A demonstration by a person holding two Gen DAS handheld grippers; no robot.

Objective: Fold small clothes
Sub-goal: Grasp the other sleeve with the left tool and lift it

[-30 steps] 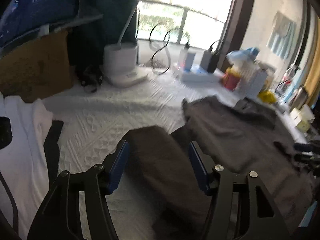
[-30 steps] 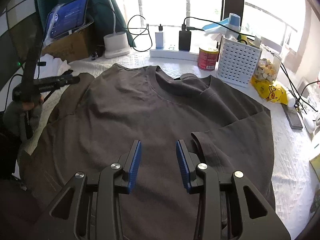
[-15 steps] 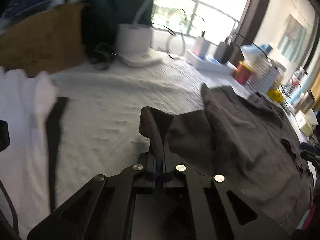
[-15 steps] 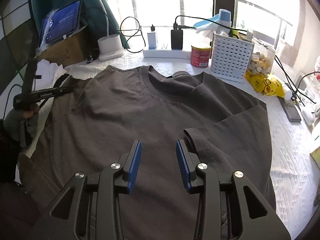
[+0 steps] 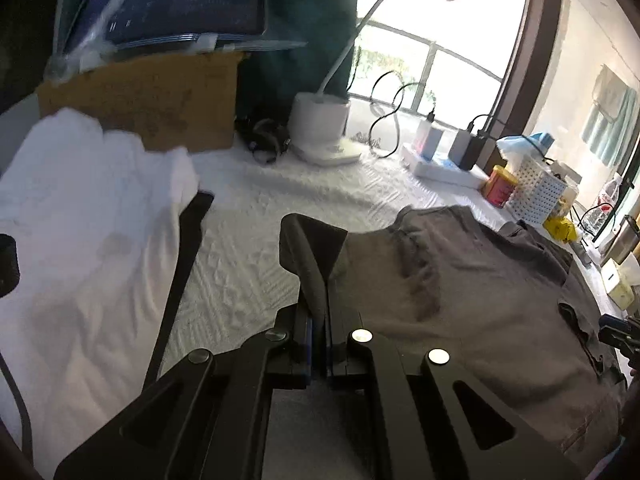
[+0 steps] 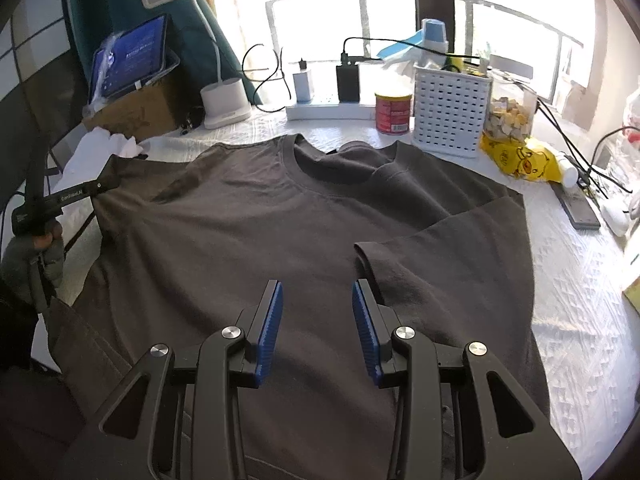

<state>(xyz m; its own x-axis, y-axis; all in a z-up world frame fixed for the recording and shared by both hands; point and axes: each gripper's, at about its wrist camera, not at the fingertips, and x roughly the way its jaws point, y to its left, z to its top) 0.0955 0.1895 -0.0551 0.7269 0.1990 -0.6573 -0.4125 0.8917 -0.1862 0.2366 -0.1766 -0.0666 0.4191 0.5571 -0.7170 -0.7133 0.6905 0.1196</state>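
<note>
Softly creased dark t-shirt (image 6: 248, 240), sleeve (bunched) pinched by left gripper (image 5: 318, 344), quilted white cover (image 5: 256, 264)

a lived-in home room beside a big balcony window (image 6: 400, 20): a white quilted cover (image 6: 580, 300), a desk lamp (image 6: 224, 100), a power strip (image 6: 328, 110) with chargers, a jar of snacks (image 6: 508, 114), a cardboard box (image 5: 152, 100), a towel (image 5: 612, 124) on the wall.
</note>
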